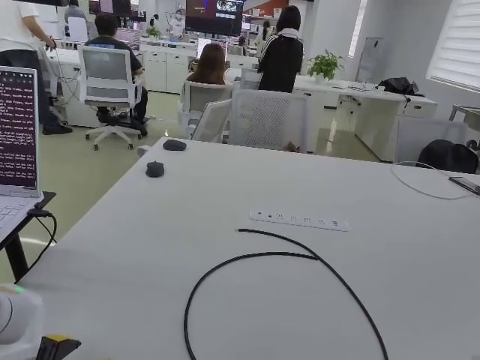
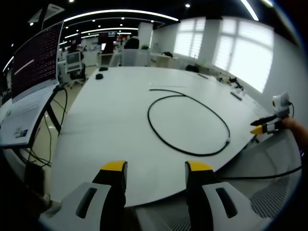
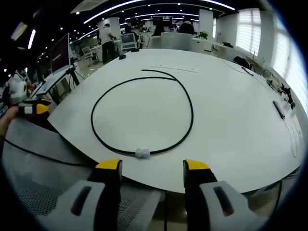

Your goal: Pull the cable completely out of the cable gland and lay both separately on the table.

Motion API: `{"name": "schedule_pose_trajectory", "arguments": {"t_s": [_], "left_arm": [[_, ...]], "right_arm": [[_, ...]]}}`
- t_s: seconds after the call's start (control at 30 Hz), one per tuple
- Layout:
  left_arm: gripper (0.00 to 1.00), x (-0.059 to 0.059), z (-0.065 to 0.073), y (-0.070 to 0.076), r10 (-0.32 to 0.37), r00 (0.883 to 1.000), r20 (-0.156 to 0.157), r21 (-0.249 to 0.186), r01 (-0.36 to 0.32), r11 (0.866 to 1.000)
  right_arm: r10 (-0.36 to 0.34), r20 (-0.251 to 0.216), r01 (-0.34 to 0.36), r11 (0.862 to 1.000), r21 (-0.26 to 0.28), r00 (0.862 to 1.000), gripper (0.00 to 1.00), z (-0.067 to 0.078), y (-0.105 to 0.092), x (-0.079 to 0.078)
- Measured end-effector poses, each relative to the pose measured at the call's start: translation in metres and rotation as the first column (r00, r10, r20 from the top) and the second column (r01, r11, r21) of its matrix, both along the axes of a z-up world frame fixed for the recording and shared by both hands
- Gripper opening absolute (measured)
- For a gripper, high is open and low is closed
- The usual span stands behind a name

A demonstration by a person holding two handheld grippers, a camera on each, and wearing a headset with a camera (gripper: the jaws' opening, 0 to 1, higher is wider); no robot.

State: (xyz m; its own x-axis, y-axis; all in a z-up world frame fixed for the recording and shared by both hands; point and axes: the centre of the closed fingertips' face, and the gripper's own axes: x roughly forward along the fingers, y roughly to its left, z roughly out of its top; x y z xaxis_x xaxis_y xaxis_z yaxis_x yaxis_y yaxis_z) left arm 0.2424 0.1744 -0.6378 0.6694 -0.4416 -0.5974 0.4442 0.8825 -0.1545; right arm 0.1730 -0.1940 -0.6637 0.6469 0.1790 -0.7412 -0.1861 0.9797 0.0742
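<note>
Nothing there could be read from where I stood. The laptop screen [image 1: 16, 127], on a stand left of the table, carried rows of pale text on a dark ground. The letters were too small and blurred to make out, in the head view and the left gripper view alike. The wall screen [image 1: 214, 13] at the far end of the room showed coloured graphics, with no word legible. The white power strip [image 1: 298, 220] on the table had faint marks along its top, too small to tell.
</note>
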Motion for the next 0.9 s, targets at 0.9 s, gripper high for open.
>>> {"name": "schedule_pose_trajectory", "arguments": {"t_s": [0.9], "left_arm": [[0.48, 0.0013, -0.0024, 0.0010, -0.007, 1.000, -0.006, 0.000, 0.007, 1.000]], "right_arm": [[0.033, -0.001, -0.033, 0.999, 0.022, 0.999, 0.43, -0.0006, 0.0068, -0.0009]]}}
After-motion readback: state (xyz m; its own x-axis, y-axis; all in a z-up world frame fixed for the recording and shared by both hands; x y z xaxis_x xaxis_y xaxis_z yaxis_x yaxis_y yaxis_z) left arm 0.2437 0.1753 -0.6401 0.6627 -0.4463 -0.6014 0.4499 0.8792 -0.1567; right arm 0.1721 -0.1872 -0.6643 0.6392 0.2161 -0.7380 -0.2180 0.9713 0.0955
